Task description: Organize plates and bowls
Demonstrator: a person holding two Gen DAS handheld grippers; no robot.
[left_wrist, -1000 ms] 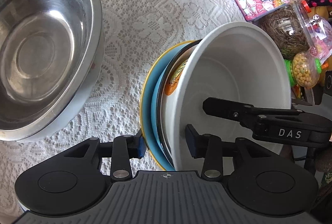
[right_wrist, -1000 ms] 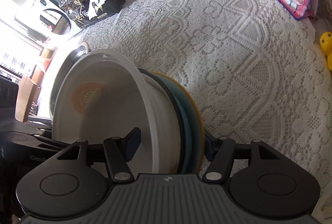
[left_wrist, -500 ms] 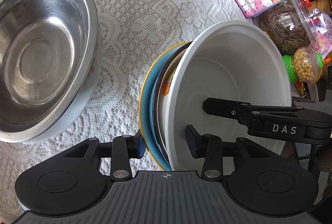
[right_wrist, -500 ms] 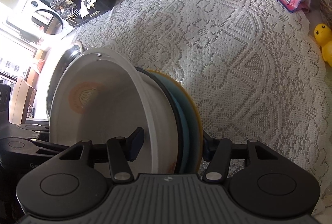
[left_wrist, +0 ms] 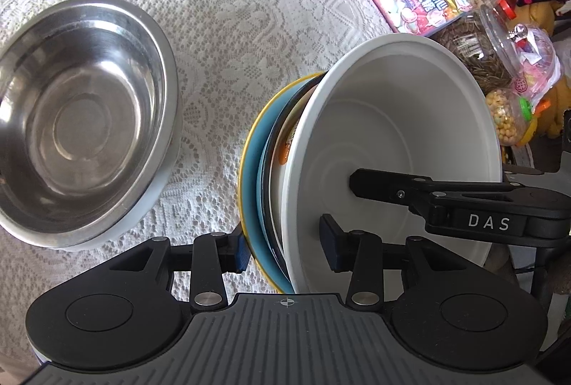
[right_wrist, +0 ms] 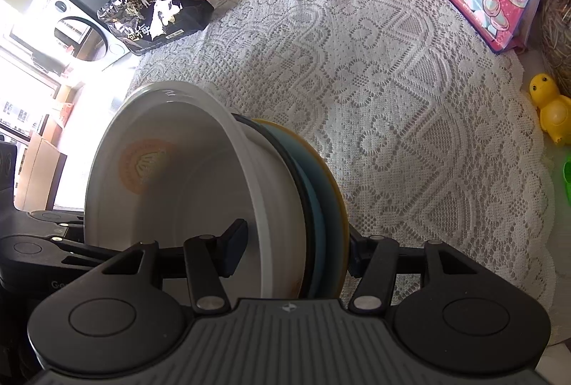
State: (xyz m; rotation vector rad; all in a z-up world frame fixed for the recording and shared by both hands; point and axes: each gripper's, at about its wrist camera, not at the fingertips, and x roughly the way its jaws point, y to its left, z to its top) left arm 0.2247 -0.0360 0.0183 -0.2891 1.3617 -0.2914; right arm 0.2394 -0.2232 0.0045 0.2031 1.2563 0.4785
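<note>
Both claws, the left claw and the right claw, each clamped across the stack of plates and white bowl, have raised it higher off the lace-covered bench, beside the steel bowl, ready for carrying

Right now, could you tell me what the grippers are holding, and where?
Both grip the nested stack by its rim, on opposite sides: the left gripper, the right gripper.

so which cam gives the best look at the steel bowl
The left wrist view: the steel bowl sits on the lace cloth with nearly its whole rim and inside on show. In the right wrist view it cannot be seen; the stack of dishes held in both grippers fills that side.
</note>
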